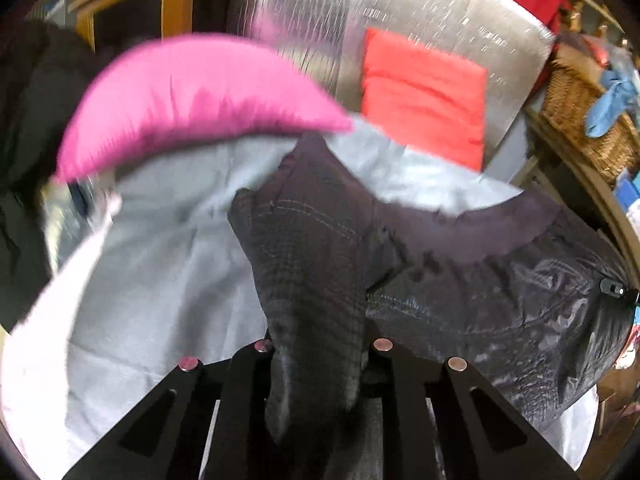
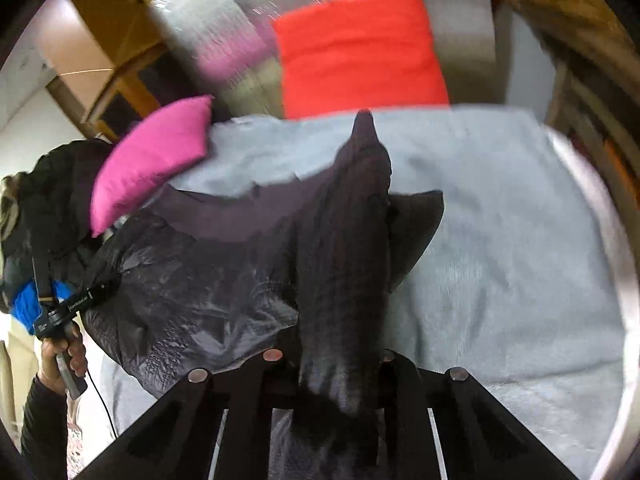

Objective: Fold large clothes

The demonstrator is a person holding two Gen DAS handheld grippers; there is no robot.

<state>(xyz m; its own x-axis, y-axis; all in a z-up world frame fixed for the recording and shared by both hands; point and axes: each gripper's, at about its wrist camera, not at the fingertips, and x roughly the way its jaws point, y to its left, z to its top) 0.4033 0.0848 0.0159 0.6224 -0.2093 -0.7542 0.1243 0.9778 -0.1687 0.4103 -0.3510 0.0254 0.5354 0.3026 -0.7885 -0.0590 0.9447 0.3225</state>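
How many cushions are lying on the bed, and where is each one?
2. The magenta fabric cushion lies at the left, touching the dark shiny garment. The red-orange rectangular cushion lies at the far end. Others may be hidden.

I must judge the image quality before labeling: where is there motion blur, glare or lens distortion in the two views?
Left wrist view: the pink cushion and the silver sheet are smeared by motion, and the sheet glares in streaks; the dark garment near the left gripper is sharper. Right wrist view: the red cushion and background are blurred; fisheye bends the edges.
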